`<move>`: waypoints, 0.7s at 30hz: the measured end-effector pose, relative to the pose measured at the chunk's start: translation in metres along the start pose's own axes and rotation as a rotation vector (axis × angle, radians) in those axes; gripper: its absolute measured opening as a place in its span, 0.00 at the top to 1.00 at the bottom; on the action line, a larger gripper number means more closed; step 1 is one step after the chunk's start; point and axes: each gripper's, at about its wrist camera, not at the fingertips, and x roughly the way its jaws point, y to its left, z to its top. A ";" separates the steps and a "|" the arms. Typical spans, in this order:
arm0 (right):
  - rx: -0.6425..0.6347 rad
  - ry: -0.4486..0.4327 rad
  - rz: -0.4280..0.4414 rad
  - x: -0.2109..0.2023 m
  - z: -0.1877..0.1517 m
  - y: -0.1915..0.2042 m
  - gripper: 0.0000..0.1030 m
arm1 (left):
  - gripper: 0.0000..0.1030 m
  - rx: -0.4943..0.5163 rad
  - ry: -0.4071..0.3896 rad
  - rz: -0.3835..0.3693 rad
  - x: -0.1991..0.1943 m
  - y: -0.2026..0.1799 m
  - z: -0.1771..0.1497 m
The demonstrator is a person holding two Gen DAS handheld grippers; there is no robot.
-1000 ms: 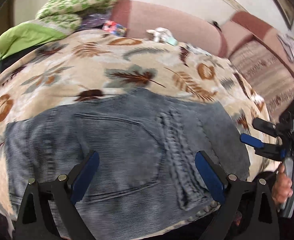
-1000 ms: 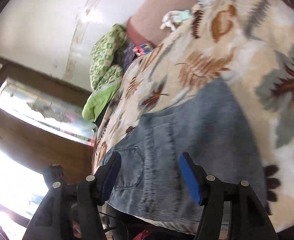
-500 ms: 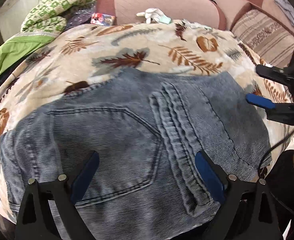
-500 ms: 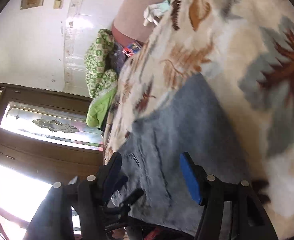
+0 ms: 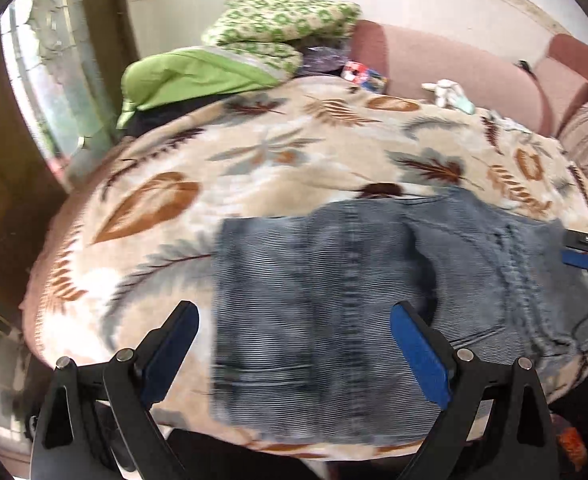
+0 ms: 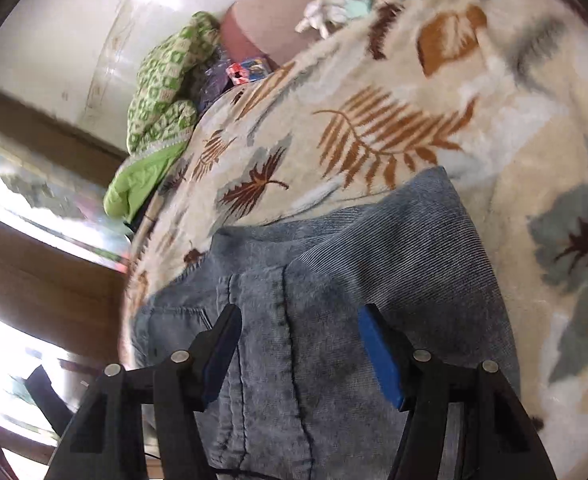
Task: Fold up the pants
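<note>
While both claws hang above the denim with nothing between their blue pads, no fold step is in hand yet. Left gripper has its jaws wide apart, over the near left end of the pants; its left finger sits over bare blanket, its right over fabric. Right gripper is likewise spread, clear of the cloth, straddling a dark seam at the other end; in the left view it pokes in from the right edge.

Pants lie flat as an already folded grey-blue slab near the front edge of the leaf-print blanket, pocket stitching facing up.

My read on doing it well: pinch the two near corners through all layers, not just the top ply, lift evenly, carry across and line up the edges before release. A single-layer grab risks peeling the stack open.

Readable text: none. The small colourful packet by the pink sofa back is too blurred to read.
</note>
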 end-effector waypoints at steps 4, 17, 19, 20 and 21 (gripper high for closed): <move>-0.201 0.003 -0.152 0.000 -0.027 0.046 0.37 | 0.06 -0.007 0.001 0.007 0.002 0.007 -0.009; -0.343 0.060 -0.307 0.026 -0.081 0.061 0.33 | 0.00 0.112 0.082 0.000 0.040 -0.043 -0.029; -0.369 0.061 -0.312 0.029 -0.084 0.065 0.27 | 0.00 0.083 0.097 -0.034 0.045 -0.036 -0.029; -0.398 0.064 -0.328 0.032 -0.086 0.068 0.24 | 0.00 0.065 0.104 -0.057 0.047 -0.033 -0.029; -0.424 0.064 -0.351 0.036 -0.089 0.076 0.22 | 0.00 0.056 0.107 -0.072 0.048 -0.031 -0.030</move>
